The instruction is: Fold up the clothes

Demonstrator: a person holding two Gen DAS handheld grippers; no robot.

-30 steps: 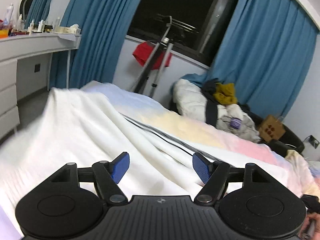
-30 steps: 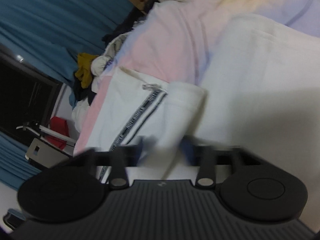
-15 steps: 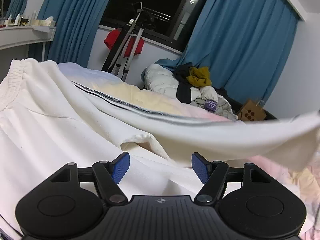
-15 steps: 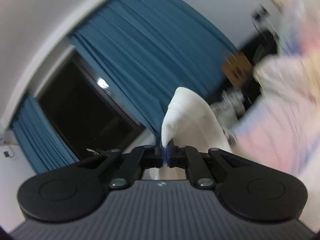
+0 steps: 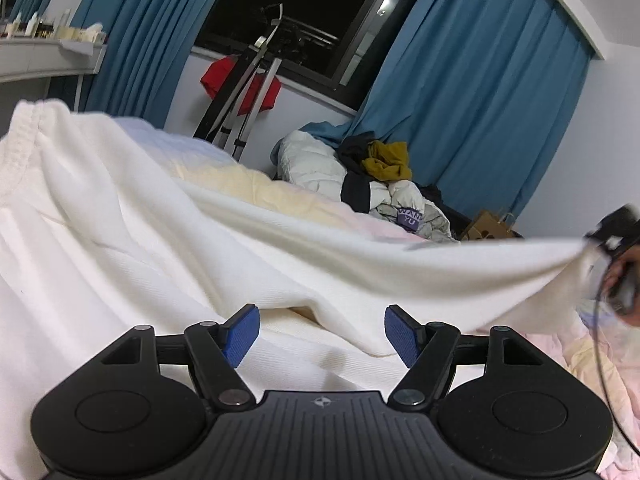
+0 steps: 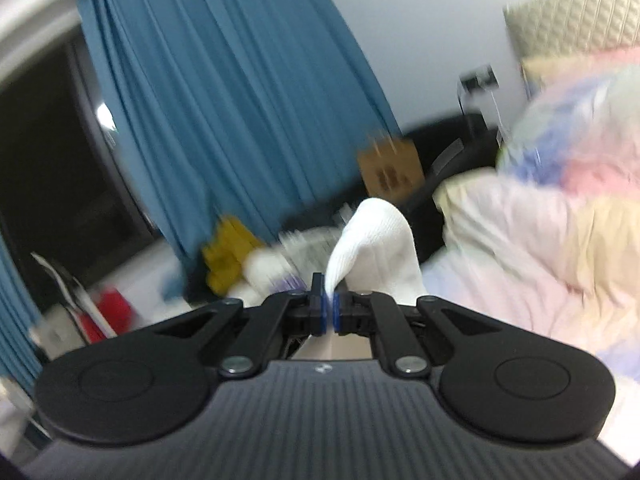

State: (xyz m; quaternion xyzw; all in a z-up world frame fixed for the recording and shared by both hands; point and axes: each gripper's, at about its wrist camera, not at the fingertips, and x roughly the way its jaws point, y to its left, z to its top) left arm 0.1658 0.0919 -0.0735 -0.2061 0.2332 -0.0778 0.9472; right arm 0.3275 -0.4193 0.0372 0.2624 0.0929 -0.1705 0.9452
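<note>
White trousers [image 5: 120,248] lie spread on the bed, elastic waistband at the far left. One leg [image 5: 400,264] is lifted and stretched to the right, its cuff held by my right gripper [image 5: 612,240] at the right edge of the left wrist view. In the right wrist view my right gripper [image 6: 329,312] is shut on the white cuff [image 6: 376,236], which bulges up above the blue pads. My left gripper [image 5: 322,336] hovers low over the trousers, open, with nothing between its blue pads [image 5: 240,334].
The pastel bedspread [image 5: 248,184] lies under the trousers. A heap of clothes [image 5: 380,184] sits beyond the bed, with a brown paper bag [image 5: 486,230], blue curtains [image 5: 472,100], a dark window and a metal rack with a red item [image 5: 236,80]. A white shelf [image 5: 48,56] is at left.
The right gripper shut on the trouser cuff and raised it, drawing the leg rightwards in the air. The left gripper stayed open and the view tilted a little.
</note>
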